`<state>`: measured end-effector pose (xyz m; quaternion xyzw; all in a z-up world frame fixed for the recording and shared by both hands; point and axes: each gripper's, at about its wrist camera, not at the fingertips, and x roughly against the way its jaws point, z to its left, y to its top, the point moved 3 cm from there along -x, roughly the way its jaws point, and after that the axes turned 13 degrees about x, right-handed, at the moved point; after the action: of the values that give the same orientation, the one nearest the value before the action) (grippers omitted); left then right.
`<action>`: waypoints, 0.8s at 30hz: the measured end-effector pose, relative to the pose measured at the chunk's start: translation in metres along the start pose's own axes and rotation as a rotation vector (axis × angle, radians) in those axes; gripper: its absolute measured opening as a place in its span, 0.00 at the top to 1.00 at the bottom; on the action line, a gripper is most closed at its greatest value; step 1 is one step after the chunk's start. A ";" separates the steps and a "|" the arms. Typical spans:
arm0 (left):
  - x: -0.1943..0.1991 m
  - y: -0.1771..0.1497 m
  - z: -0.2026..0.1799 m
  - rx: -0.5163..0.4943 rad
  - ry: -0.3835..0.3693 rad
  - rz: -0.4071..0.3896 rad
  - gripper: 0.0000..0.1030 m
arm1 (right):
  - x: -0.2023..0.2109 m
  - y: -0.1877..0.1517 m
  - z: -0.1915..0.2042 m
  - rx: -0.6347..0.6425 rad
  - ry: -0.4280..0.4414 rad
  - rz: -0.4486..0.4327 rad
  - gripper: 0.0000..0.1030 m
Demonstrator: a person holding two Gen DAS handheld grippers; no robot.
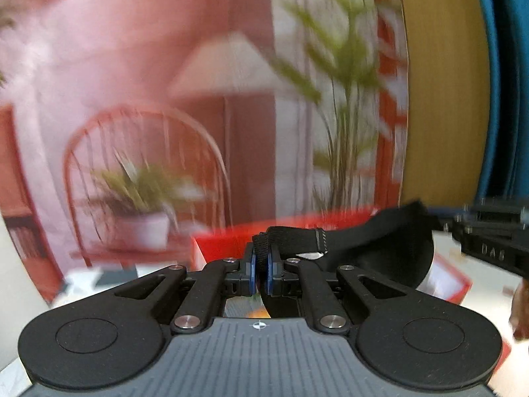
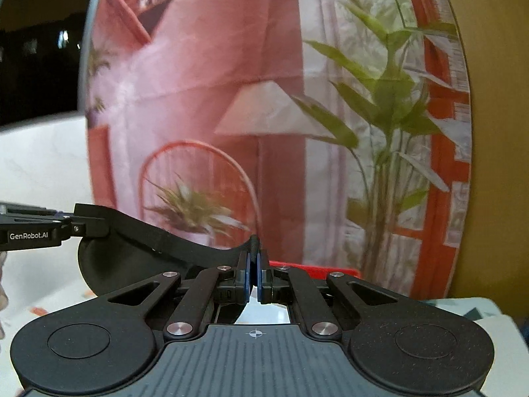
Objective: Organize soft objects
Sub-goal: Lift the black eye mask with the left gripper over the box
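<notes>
left gripper point(image 1: 261, 266): fingers clamped on strap of black eye mask point(image 1: 390, 251) | right gripper point(image 2: 254, 273): fingers clamped on other strap end | mask: hangs between grippers above table point(image 2: 43, 165) | around: red box point(image 1: 228, 244) behind mask, printed backdrop point(image 2: 215, 82) close ahead

White tabletop point(image 2: 43, 165), red box point(image 1: 228, 244) resting on it
</notes>
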<state>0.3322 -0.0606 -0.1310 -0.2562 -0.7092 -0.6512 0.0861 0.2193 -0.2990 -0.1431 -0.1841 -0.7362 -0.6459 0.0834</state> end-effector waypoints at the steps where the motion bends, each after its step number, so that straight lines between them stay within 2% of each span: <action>1: -0.012 -0.005 0.000 0.000 0.005 0.043 0.93 | -0.008 -0.005 -0.001 0.013 -0.011 0.033 0.97; 3: -0.031 -0.015 0.001 -0.002 0.019 0.107 0.93 | -0.022 -0.017 0.001 0.029 -0.013 0.096 0.97; 6: -0.045 -0.026 0.003 -0.029 0.035 0.144 0.93 | -0.040 -0.032 -0.001 0.032 -0.002 0.171 0.96; 14: -0.065 -0.034 0.010 -0.050 0.048 0.200 0.92 | -0.049 -0.053 -0.010 -0.021 -0.009 0.213 0.96; 17: -0.063 -0.031 0.012 -0.039 0.051 0.203 0.89 | -0.047 -0.055 -0.013 -0.021 -0.014 0.219 0.95; 18: -0.062 -0.030 0.013 -0.030 0.044 0.203 0.81 | -0.046 -0.055 -0.014 -0.019 -0.019 0.221 0.94; 19: -0.059 -0.029 0.013 -0.024 0.034 0.203 0.66 | -0.045 -0.055 -0.014 -0.018 -0.025 0.226 0.88; 20: -0.056 -0.028 0.012 -0.023 0.024 0.200 0.56 | -0.044 -0.055 -0.014 -0.018 -0.033 0.231 0.83; 21: -0.052 -0.027 0.012 -0.025 0.021 0.188 0.39 | -0.043 -0.054 -0.015 -0.020 -0.038 0.234 0.82; 22: -0.047 -0.026 0.011 -0.030 0.017 0.170 0.29 | -0.041 -0.053 -0.015 -0.022 -0.037 0.233 0.79; 23: -0.042 -0.026 0.010 -0.036 0.010 0.156 0.25 | -0.039 -0.053 -0.015 -0.023 -0.038 0.233 0.76; 24: -0.038 -0.024 0.010 -0.039 0.002 0.150 0.18 | -0.037 -0.052 -0.015 -0.024 -0.042 0.232 0.73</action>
<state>0.3551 -0.0613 -0.1712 -0.3097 -0.6750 -0.6568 0.1306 0.2317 -0.3244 -0.2015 -0.2824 -0.7037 -0.6368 0.1400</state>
